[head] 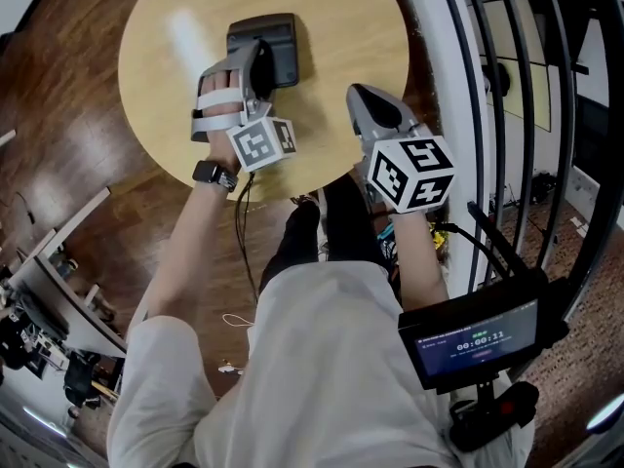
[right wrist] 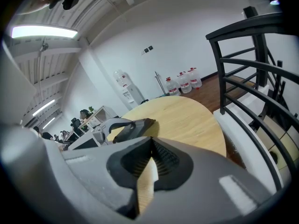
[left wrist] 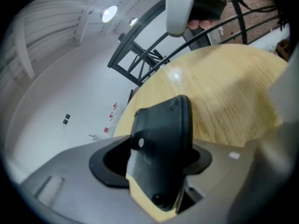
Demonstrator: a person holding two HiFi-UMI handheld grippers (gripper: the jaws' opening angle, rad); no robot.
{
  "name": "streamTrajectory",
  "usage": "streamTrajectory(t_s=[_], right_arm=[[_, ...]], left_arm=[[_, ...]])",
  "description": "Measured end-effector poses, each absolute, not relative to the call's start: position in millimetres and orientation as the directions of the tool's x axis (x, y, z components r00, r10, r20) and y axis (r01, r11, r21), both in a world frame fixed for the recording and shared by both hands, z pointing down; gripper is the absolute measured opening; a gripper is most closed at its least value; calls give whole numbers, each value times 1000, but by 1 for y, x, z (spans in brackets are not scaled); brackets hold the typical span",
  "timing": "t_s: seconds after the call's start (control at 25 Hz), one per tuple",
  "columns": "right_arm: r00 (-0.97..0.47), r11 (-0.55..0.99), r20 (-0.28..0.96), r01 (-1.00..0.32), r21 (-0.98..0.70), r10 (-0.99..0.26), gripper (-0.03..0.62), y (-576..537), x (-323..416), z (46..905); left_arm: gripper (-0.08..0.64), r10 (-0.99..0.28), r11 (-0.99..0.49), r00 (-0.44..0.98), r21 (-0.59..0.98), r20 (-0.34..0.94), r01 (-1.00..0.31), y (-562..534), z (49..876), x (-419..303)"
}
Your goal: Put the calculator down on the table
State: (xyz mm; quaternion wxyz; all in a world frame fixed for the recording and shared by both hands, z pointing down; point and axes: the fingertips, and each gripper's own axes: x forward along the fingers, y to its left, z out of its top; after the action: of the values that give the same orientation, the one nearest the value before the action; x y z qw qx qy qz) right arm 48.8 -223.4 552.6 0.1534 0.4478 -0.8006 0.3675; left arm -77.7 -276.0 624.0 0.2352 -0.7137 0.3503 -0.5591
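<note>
Head view: the calculator point(head: 280, 47) lies on the round wooden table point(head: 171, 100), on its far half, left of the middle. The left gripper point(head: 260, 61) covers its near edge. As far as that outline shows, its length runs away from the person, in line with the gripper. The right gripper point(head: 367, 97) hangs over the table's near right edge, well apart from it.

Left gripper view: the dark body point(left wrist: 161, 146) sits between the jaws of the left gripper point(left wrist: 159, 160) and points away along them. The jaws stand apart, with an open gap on the left side, so nothing is clamped. Only here do the small round marks on its surface show. Which face that is I cannot tell.

Right gripper view: the right gripper point(right wrist: 149, 141) has its tips together and holds nothing. The calculator point(right wrist: 135, 126) shows side-on as a low wedge on the tabletop point(right wrist: 187, 120) – a profile no other view gives.
</note>
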Motion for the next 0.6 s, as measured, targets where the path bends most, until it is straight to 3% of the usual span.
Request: streamTrajectory(t_s=[0.6], right_arm=[[-537, 307, 582, -838, -452, -610, 3, -223, 53, 556]], left_arm=[[318, -753, -652, 94, -719, 651, -243, -266, 622, -87]])
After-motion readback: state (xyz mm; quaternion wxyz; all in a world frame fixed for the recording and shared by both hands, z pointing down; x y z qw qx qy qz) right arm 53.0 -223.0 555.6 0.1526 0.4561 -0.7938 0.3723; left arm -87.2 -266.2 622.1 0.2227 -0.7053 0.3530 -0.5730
